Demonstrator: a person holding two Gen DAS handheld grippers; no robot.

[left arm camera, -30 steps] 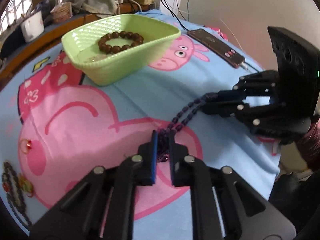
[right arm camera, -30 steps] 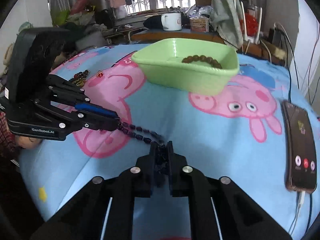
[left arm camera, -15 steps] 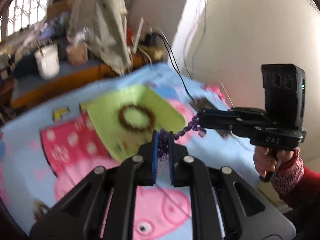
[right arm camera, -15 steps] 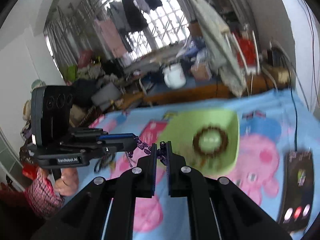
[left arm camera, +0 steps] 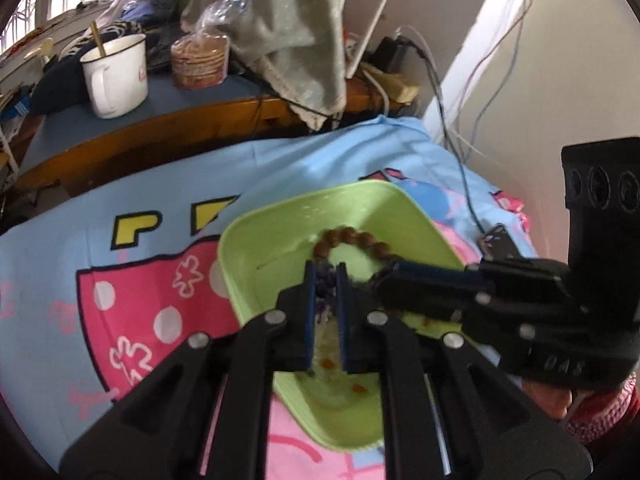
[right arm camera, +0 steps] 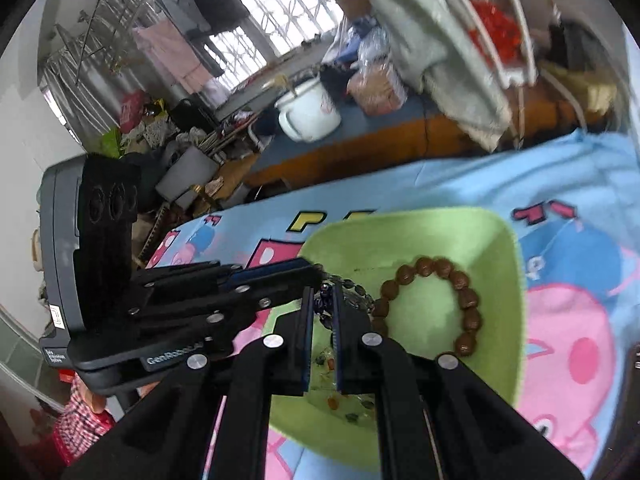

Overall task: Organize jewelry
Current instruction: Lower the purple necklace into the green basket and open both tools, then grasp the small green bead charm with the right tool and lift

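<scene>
- Visibility: the dark purple beaded strand [left arm camera: 325, 285] is largely hidden between black gripper fingers in both views; its full length cannot be made out.
- Left gripper [left arm camera: 325, 276]: clenched on one end of the strand, above the light green plastic basket [left arm camera: 256, 248].
- Right gripper [right arm camera: 325, 294]: clenched on the other end, directly above the basket [right arm camera: 500, 248]; the short run of strand between the two grippers shows only in the right wrist view.
- Count: one brown round-bead bracelet [right arm camera: 460, 280] lies on the basket floor; several small loose orange and dark pieces [right arm camera: 332, 402] lie near it, blurred.
- Count: one basket rests on one blue cartoon-print cloth [left arm camera: 60, 264].
- Background: one white enamel mug [left arm camera: 114, 76] stands on a bench.
- Cut off: a red-checked sleeve [left arm camera: 600, 420] at the frame edge.
</scene>
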